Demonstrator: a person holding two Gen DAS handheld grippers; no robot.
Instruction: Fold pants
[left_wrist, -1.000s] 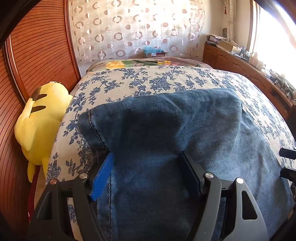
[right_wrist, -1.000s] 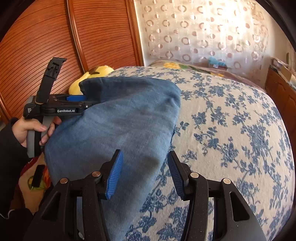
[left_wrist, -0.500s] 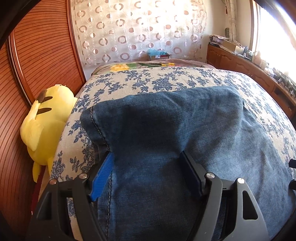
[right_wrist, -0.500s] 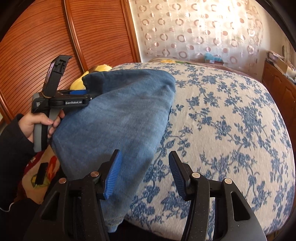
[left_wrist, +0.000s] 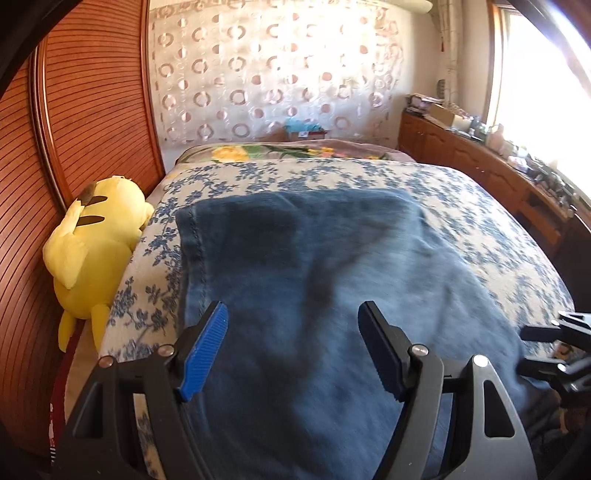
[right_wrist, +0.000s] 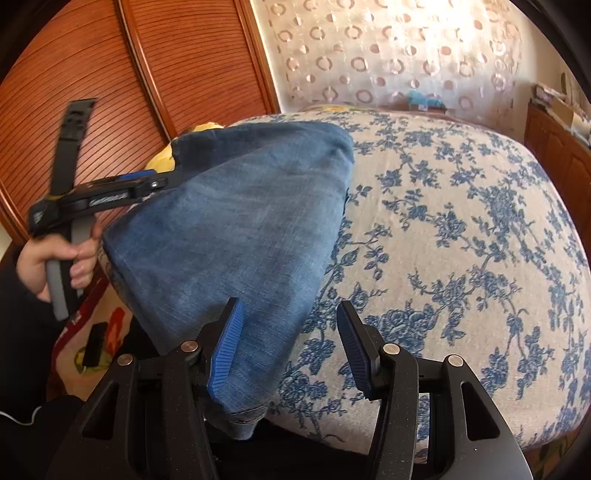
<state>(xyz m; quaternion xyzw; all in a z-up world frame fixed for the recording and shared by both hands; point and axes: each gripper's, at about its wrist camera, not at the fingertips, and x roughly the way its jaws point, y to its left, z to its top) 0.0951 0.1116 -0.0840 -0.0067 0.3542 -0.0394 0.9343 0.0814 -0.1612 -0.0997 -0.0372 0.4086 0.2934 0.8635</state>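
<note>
Yellow plush toy (left_wrist: 96, 248) beside floral bedspread (right_wrist: 461, 236), wooden slatted panel (left_wrist: 96, 110) behind.

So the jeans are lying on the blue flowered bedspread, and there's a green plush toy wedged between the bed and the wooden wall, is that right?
Not quite: the plush toy is yellow, not green, as the left wrist view shows. The rest holds: the jeans lie on the blue flowered bedspread, and the toy sits between the bed and the wooden wall.

Pants (left_wrist: 332, 277) faded blue denim; bedspread (right_wrist: 461, 229) beige, blue floral print; plush toy (left_wrist: 96, 243) yellow; curtain (left_wrist: 277, 74) white, ring pattern.
</note>
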